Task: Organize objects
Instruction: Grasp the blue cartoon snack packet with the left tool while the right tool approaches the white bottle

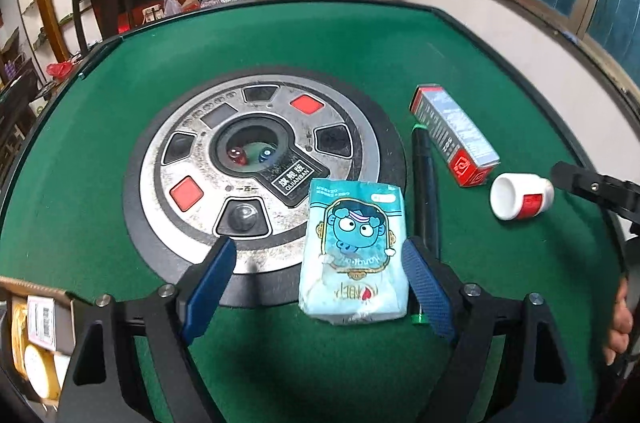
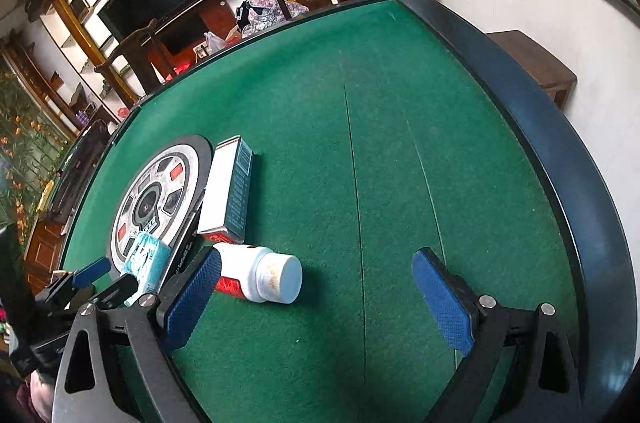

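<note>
A pale-blue tissue pack (image 1: 354, 255), soft plastic printed with a cartoon face, is being straddled by the left gripper (image 1: 320, 277); its jaws are standing spread, the right pad just beside the pack, the left pad well apart. The pack is lying on the green felt table (image 1: 500, 263), overlapping the round metal control panel (image 1: 256, 179). A black pen (image 1: 425, 195) is being partly hidden behind the pack. A red-and-blue carton (image 1: 454, 135) and a white bottle (image 2: 264, 273) are lying near. The right gripper (image 2: 316, 293) is being held spread, pinching nothing.
</note>
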Demonstrator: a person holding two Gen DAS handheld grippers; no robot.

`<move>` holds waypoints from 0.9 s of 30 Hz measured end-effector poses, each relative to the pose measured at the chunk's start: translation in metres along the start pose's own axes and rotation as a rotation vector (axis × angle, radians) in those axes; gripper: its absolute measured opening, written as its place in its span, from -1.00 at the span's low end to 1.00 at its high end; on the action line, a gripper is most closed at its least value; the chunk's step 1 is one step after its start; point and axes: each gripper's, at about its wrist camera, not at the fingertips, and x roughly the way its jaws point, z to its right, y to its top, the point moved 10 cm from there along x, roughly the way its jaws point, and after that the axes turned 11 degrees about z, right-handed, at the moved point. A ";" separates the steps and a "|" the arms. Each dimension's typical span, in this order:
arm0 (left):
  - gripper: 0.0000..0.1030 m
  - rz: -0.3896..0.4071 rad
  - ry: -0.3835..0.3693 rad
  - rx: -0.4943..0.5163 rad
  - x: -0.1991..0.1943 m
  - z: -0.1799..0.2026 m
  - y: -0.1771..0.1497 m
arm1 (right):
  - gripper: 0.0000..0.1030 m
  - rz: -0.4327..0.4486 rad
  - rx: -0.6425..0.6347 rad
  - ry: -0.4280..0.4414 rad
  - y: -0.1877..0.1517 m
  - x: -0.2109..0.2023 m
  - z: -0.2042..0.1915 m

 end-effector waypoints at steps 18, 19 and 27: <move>0.07 -0.038 -0.018 0.134 0.014 0.025 0.001 | 0.91 -0.008 -0.038 0.013 -0.009 0.003 -0.014; -0.08 -0.036 -0.023 0.132 0.011 0.028 0.002 | 0.91 -0.009 -0.042 0.013 -0.009 0.003 -0.014; -0.20 0.022 -0.045 0.115 -0.025 0.037 0.005 | 0.91 0.006 -0.079 0.030 -0.009 0.003 -0.019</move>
